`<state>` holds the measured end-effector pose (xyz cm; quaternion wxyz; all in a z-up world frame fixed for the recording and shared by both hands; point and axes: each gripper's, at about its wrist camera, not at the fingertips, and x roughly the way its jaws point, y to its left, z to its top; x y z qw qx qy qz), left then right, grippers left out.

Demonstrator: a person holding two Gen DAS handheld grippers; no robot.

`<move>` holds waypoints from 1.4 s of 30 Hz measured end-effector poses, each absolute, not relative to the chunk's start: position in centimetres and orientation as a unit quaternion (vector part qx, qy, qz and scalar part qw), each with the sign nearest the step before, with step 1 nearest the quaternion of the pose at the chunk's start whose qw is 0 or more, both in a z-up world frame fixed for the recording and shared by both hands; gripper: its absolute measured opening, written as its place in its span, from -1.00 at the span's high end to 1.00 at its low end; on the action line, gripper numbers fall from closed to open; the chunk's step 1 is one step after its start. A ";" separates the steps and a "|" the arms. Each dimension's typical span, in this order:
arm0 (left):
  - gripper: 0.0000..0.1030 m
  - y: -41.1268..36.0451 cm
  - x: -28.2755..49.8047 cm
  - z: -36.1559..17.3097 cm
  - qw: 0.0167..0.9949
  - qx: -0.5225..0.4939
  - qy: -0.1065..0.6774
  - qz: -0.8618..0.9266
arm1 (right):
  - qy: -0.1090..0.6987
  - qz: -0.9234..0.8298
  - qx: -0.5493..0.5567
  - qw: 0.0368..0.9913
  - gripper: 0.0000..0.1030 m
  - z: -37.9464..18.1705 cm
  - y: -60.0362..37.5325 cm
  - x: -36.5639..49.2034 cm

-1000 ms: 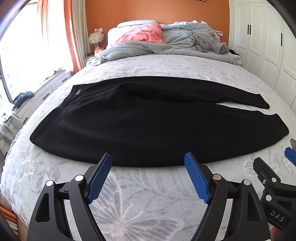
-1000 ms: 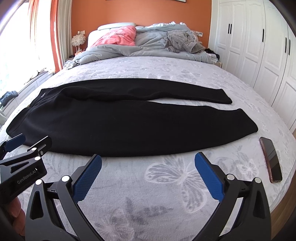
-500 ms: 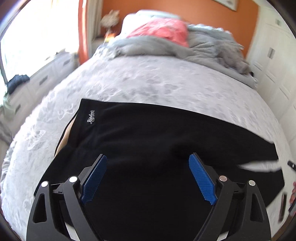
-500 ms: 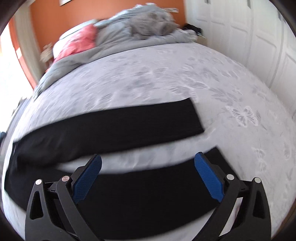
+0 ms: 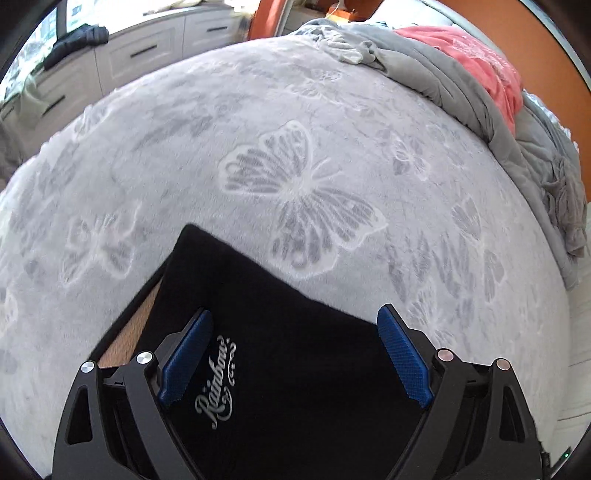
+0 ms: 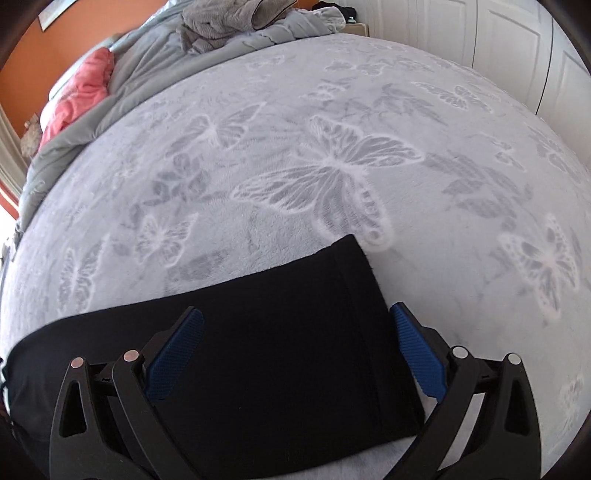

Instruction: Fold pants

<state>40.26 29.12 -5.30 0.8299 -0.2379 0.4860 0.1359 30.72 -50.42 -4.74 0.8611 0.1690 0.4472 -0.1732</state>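
Left gripper (image 5: 295,354), jaws wide, has dropped over my pants' (image 5: 295,387) waistband on the bed (image 5: 295,147); right gripper (image 6: 295,350), equally wide, now straddles the far leg's cuff (image 6: 354,302). Both ends seem ready for pinching.

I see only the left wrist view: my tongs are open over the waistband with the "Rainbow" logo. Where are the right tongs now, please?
Observer: The right tongs are over the far leg's cuff, at the other end of the pants.
Operator: Are they open or closed?
Observer: Open. The cuff lies between the fingers, not yet gripped.
Operator: Is the cuff flat?
Observer: Yes, it lies flat on the blanket, with its hem edge straight.
Operator: Is something near it on that side?
Observer: Only bare blanket beside the cuff; white wardrobe doors stand beyond the bed's edge.
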 end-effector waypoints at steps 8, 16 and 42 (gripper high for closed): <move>0.89 29.5 40.5 -4.0 0.834 -0.207 0.491 0.143 | 0.452 -0.163 0.122 0.868 0.77 -3.4 -47.9 30.6; 0.94 30.9 30.6 5.1 0.863 -0.276 0.422 0.046 | 0.375 -0.113 0.084 0.916 0.78 5.7 -44.8 22.8; -0.76 30.5 12.9 -2.8 0.743 -0.474 0.470 0.053 | 0.346 -0.084 0.197 0.914 -0.45 4.0 -43.1 3.1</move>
